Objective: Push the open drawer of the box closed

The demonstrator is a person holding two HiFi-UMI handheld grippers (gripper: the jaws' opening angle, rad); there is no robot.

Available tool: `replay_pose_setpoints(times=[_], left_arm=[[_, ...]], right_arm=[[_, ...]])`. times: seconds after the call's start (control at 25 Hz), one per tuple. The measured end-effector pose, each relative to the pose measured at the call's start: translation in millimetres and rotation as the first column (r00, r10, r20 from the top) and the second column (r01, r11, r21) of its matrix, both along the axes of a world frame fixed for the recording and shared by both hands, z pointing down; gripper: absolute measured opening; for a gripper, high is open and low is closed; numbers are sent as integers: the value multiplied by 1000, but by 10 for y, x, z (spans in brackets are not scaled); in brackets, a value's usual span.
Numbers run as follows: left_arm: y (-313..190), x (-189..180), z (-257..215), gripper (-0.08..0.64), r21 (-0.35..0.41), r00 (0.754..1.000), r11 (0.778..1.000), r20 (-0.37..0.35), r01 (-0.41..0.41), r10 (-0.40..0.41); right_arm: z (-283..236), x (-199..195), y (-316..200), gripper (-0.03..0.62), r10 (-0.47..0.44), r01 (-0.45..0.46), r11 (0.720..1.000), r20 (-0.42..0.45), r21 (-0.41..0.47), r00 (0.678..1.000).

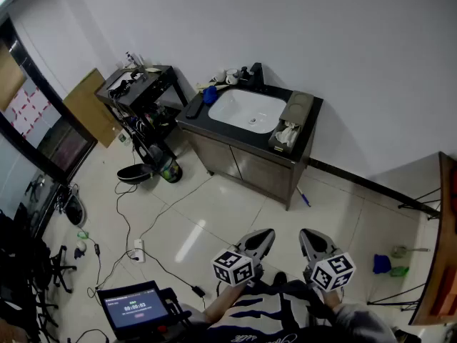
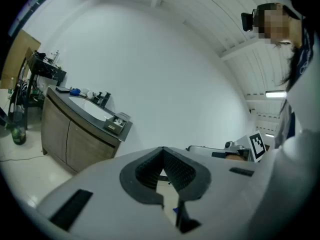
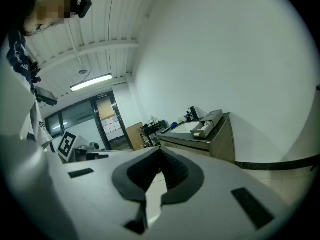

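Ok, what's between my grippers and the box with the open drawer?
In the head view: bare floor tiles, a small blue item near the cabinet corner, then the cabinet front up to the box.

drawer (image 1: pixel 286 136) contents: too small to tell | brown panel (image 1: pixel 444 249): cut off by right edge

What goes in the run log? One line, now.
stage: pre-approach | left gripper: shut, empty | right gripper: shut, empty | drawer: open | box: on counter, untouched
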State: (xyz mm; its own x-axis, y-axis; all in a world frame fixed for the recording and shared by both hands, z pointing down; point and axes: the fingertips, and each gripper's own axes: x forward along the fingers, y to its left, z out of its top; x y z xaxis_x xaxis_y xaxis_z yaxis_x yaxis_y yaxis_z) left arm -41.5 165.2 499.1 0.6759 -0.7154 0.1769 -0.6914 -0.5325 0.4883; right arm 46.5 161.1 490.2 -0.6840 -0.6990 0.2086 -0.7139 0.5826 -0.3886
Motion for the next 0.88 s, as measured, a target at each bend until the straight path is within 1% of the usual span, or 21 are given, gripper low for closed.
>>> replay_pose_setpoints(times=[0.24, 0.4, 0.52, 0.6, 0.68, 0.88], left_arm=[[-174, 11, -2, 0, -5, 999, 999, 3, 43, -43], [-298, -34, 105, 0, -17, 997, 998, 36, 64, -63], [-342, -98, 87, 1, -22, 996, 997, 44, 79, -78], [-294, -116, 22, 0, -27, 997, 997, 46, 68, -66], [-419, -90, 65, 0, -34, 998, 998, 46, 47, -45], [-1204, 69, 396, 0, -57, 999, 998, 43, -18, 21]], right_arm=[[48, 87, -231, -2, -21, 21, 1000, 1, -12, 1000], [188, 96, -407, -3, -36, 36, 999, 21, -26, 999], [169, 85, -433, -3, -32, 33, 999, 31, -27, 999], [92, 74, -353, -2, -20, 21, 999, 29, -29, 999], [130, 97, -427, -3, -6, 6, 999, 17, -34, 1000], [430, 306, -1154, -2, 64, -63, 996, 1, -56, 998]])
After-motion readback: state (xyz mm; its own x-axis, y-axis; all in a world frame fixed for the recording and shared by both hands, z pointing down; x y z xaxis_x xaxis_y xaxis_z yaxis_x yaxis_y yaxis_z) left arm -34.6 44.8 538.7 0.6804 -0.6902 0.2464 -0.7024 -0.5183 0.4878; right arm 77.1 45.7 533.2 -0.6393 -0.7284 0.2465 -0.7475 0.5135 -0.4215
